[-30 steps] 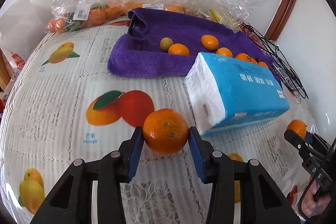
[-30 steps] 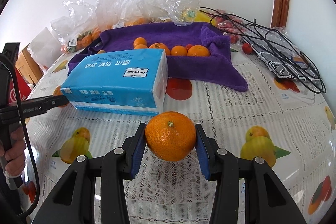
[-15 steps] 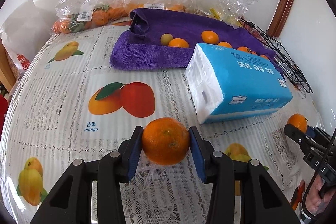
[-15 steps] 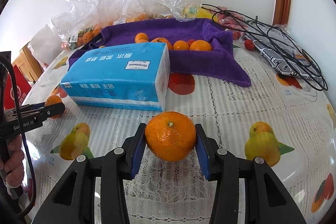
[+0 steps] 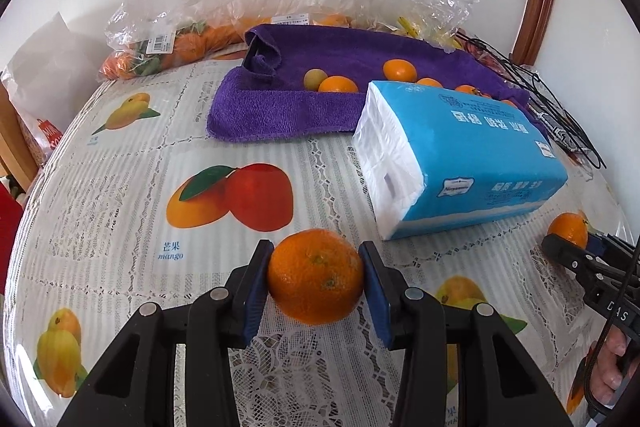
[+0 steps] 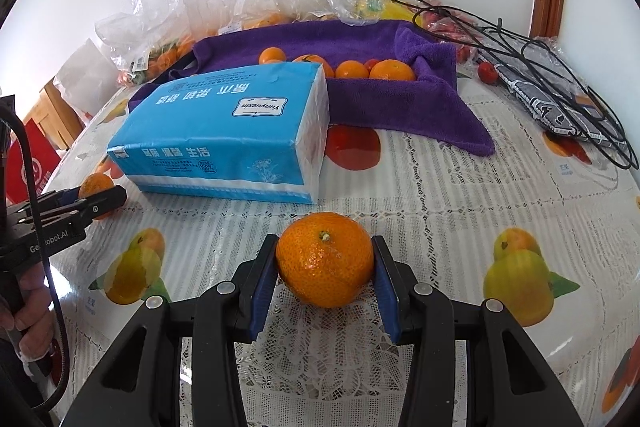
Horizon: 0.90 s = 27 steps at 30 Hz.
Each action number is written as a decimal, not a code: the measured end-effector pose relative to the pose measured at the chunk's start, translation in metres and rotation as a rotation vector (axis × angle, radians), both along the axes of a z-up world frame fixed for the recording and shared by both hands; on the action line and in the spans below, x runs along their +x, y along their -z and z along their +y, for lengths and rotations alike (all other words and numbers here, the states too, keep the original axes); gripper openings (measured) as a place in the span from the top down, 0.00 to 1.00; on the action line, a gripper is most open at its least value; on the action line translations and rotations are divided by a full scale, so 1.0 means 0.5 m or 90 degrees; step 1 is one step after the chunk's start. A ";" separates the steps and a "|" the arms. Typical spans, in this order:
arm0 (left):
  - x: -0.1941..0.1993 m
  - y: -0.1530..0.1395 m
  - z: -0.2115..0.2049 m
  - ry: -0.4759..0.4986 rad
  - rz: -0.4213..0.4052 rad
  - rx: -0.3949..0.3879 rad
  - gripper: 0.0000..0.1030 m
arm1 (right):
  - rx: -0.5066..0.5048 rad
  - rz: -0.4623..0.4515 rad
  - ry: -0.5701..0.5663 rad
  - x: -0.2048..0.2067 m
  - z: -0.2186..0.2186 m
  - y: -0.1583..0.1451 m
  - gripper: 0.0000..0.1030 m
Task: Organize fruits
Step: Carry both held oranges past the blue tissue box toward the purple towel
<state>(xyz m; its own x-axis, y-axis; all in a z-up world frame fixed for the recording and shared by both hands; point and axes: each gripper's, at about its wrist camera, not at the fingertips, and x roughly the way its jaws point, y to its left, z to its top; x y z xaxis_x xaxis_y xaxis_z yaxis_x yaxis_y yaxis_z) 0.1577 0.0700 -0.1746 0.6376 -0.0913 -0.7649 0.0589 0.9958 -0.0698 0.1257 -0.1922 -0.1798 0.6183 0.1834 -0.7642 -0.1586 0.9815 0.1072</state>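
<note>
My left gripper [image 5: 315, 279] is shut on a tangerine [image 5: 315, 277], held just over the fruit-print tablecloth. My right gripper [image 6: 325, 261] is shut on a second tangerine [image 6: 325, 259], close above the cloth in front of the tissue pack. Each gripper shows in the other's view: the right one [image 5: 576, 247] at the far right with its tangerine [image 5: 568, 229], the left one [image 6: 92, 195] at the far left with its tangerine [image 6: 96, 183]. Behind lies a purple towel [image 5: 280, 107] [image 6: 380, 107] with several tangerines on it [image 5: 399, 70] [image 6: 392, 71].
A blue tissue pack [image 5: 460, 159] [image 6: 228, 131] lies between the grippers and the towel. Clear plastic bags of fruit [image 5: 168, 47] pile up against the back wall. Black cables and a patterned pouch [image 6: 552, 95] lie at the right. A person's hand [image 6: 28, 307] grips the left handle.
Both grippers have stayed almost in place with their tangerines. The left view has tilted slightly down, so the table looks a little nearer.
</note>
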 end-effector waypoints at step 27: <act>-0.010 -0.002 0.010 -0.012 -0.002 -0.017 0.60 | -0.031 -0.006 0.009 -0.002 0.007 -0.003 0.57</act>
<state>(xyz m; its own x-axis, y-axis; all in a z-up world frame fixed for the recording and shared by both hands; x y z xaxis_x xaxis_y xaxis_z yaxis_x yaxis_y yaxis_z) 0.1524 0.0751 -0.1735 0.6411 -0.0996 -0.7609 0.0410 0.9946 -0.0956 0.1245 -0.1889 -0.1781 0.6282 0.1375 -0.7658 -0.1462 0.9876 0.0574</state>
